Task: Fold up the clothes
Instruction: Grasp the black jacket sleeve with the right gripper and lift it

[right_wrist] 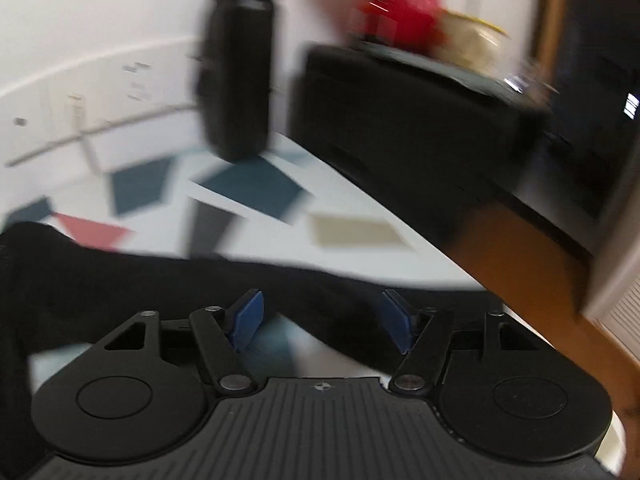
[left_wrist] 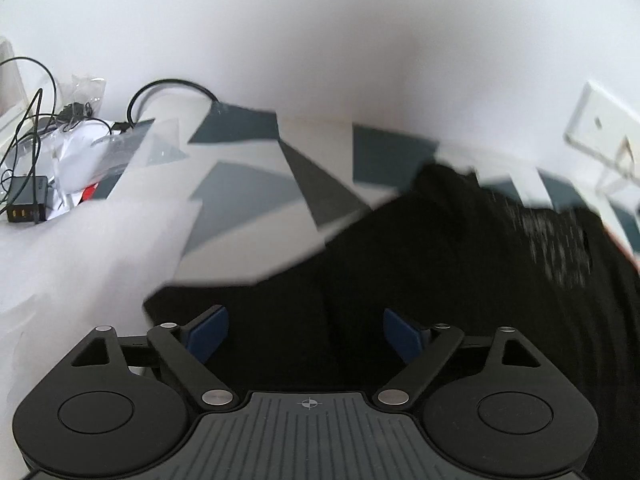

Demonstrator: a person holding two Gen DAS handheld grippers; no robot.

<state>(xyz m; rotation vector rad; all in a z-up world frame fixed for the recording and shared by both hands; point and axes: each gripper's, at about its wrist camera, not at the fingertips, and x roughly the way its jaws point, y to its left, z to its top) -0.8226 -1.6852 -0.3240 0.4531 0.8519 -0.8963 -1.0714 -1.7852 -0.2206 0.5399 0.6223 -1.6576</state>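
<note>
A black garment point(left_wrist: 420, 272) lies on a white tablecloth point(left_wrist: 248, 248) with dark geometric patches. In the left wrist view it fills the lower right, with a faint print near its right side. My left gripper point(left_wrist: 306, 332) is open, its blue pads point(left_wrist: 208, 332) wide apart just over the garment's near edge. In the right wrist view a black strip of the garment point(right_wrist: 180, 276) runs across below the middle. My right gripper point(right_wrist: 324, 320) is open over that strip, holding nothing. Both views are blurred.
Cables, a charger point(left_wrist: 28, 200) and plastic bags point(left_wrist: 84, 148) sit at the table's left end. A tall black bottle point(right_wrist: 236, 68) stands on the table. A black box point(right_wrist: 408, 128) with red items point(right_wrist: 404, 4) on top stands beyond the table's right edge.
</note>
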